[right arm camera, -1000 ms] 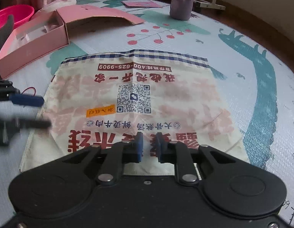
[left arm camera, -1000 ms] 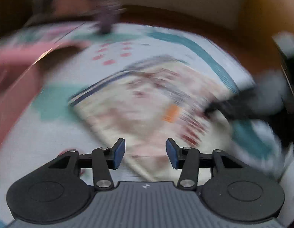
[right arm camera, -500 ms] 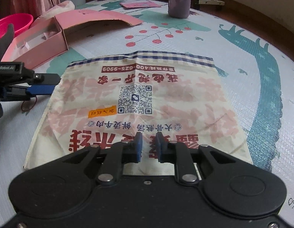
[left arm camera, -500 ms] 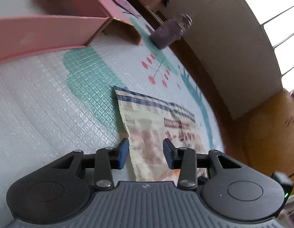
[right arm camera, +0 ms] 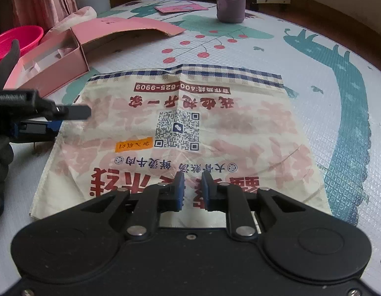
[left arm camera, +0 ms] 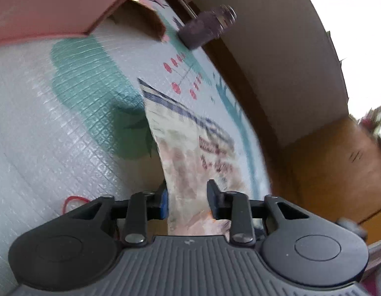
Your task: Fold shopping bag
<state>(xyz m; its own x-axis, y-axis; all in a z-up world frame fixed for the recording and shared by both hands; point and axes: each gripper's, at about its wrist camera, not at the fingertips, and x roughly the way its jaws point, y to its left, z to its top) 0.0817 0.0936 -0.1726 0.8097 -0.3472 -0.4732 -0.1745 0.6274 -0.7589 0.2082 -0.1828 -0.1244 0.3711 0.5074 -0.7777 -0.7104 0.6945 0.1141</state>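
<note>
Shopping bag [right arm camera: 180,133] lies flat on the printed play mat [right arm camera: 313,56], print side up: red characters, QR code mid-panel, orange label beside it, blue checked band along the far edge. A few creases near the right edge and at the middle of the checked band.

Left gripper [left arm camera: 188,201]: tilted over on its side at the bag's left edge. Jaws are closing, and the edge of the bag sits between the 2 blue pads [left arm camera: 164,201]. The frame is blurred; the left pad looks to be against the fabric, while a gap shows between the fabric and the right pad, so no firm pinch is visible. In the right wrist view the same gripper [right arm camera: 67,119] comes in from the left, 1 finger above the bag's edge and 1 below, held by a gloved hand [right arm camera: 0,153].

Right gripper [right arm camera: 192,188]: hovers over the bag's near edge, centred. Jaws are nearly closed with a narrow slit between the pads; nothing in them, the bag's print is visible through the gap.

Around: pink open box [right arm camera: 50,66] left of the bag, its curved lid [right arm camera: 131,28] beyond it, purple bottle [right arm camera: 231,2] at the mat's far side, pink basin [right arm camera: 20,37] far left, red rubber band [left arm camera: 74,201] on the mat just left of the left gripper.
</note>
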